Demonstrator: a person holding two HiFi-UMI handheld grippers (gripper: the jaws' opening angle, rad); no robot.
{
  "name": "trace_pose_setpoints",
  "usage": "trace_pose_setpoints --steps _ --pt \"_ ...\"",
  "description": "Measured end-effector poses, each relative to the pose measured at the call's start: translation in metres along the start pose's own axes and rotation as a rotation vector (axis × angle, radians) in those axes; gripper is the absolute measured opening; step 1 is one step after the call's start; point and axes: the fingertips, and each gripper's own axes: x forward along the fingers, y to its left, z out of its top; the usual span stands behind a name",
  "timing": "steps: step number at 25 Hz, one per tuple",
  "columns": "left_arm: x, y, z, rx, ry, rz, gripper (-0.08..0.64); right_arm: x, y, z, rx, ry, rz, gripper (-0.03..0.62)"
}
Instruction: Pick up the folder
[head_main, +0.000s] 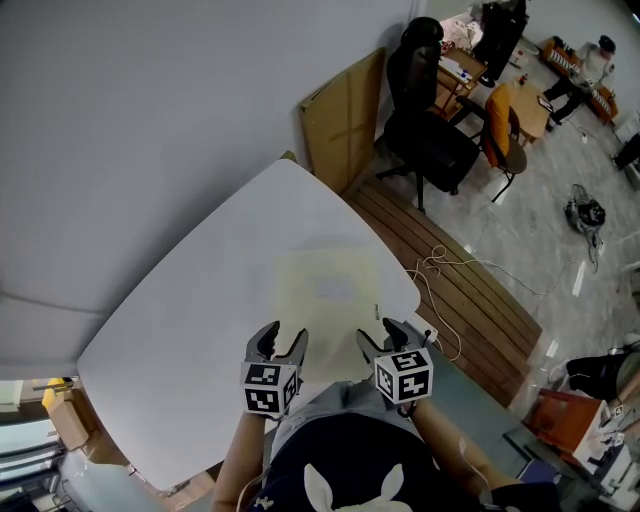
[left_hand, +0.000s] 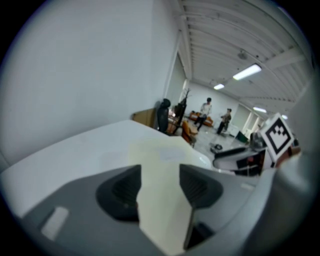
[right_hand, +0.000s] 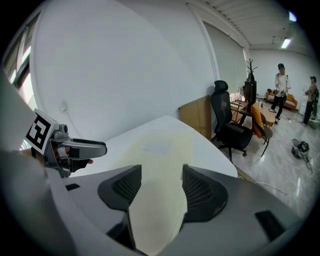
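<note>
A pale cream folder (head_main: 335, 285) lies flat on the white table (head_main: 190, 310), its near edge toward me. My left gripper (head_main: 283, 340) sits at the folder's near left corner and my right gripper (head_main: 382, 338) at its near right corner. In the left gripper view the left gripper (left_hand: 160, 186) stands open, and the folder (left_hand: 161, 155) shows in the gap between the dark ribbed pads (left_hand: 125, 189). In the right gripper view the right gripper (right_hand: 160, 189) is likewise open over the folder (right_hand: 159, 150). Neither pair of pads presses on the sheet.
The table's curved right edge (head_main: 405, 275) drops to a slatted wooden floor strip (head_main: 470, 290) with a loose white cable (head_main: 440, 262). A cardboard panel (head_main: 345, 120) leans on the wall beside a black office chair (head_main: 430, 130). People stand far off across the room (right_hand: 280, 87).
</note>
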Motion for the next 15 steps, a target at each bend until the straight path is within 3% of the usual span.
trace_pose_setpoints --steps 15 --pt "0.016 0.018 -0.019 -0.06 0.059 0.0 0.239 0.014 -0.012 -0.013 0.07 0.051 0.002 0.236"
